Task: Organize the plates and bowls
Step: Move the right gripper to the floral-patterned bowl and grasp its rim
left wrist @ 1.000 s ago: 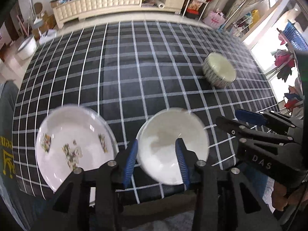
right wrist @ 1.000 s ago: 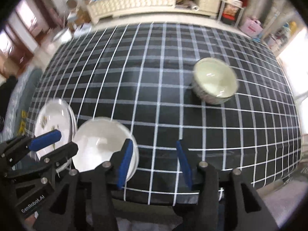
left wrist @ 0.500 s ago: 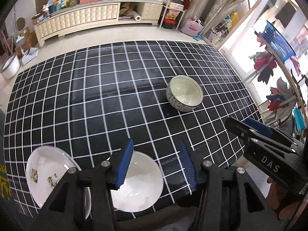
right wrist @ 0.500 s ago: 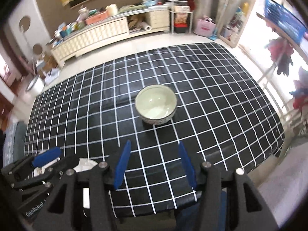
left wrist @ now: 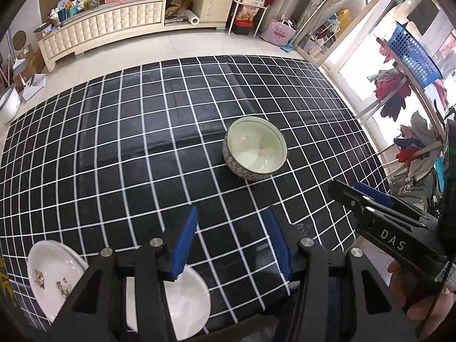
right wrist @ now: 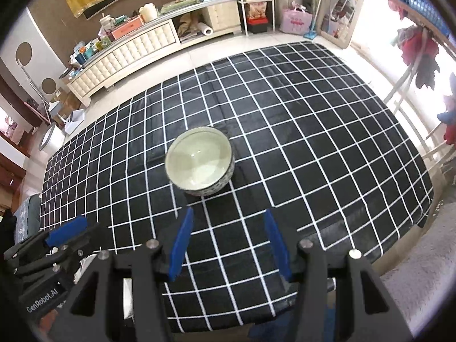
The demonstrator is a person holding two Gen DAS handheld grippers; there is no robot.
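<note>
A patterned bowl with a pale green inside stands upright mid-table; it also shows in the right wrist view. A plain white plate and a flower-print plate lie side by side at the near left edge. My left gripper is open and empty, held high above the table over the white plate's far edge. My right gripper is open and empty, held high with the bowl ahead of its fingertips; it shows from the side in the left wrist view.
The table wears a black cloth with a white grid. A long cream cabinet with clutter stands beyond the far edge. Shelving and a pink bag are at the far right, a clothes rack to the right.
Both grippers have risen and pulled back from the table. The left one has left the white plate. The bowl now sits nearer the centre of both views.
</note>
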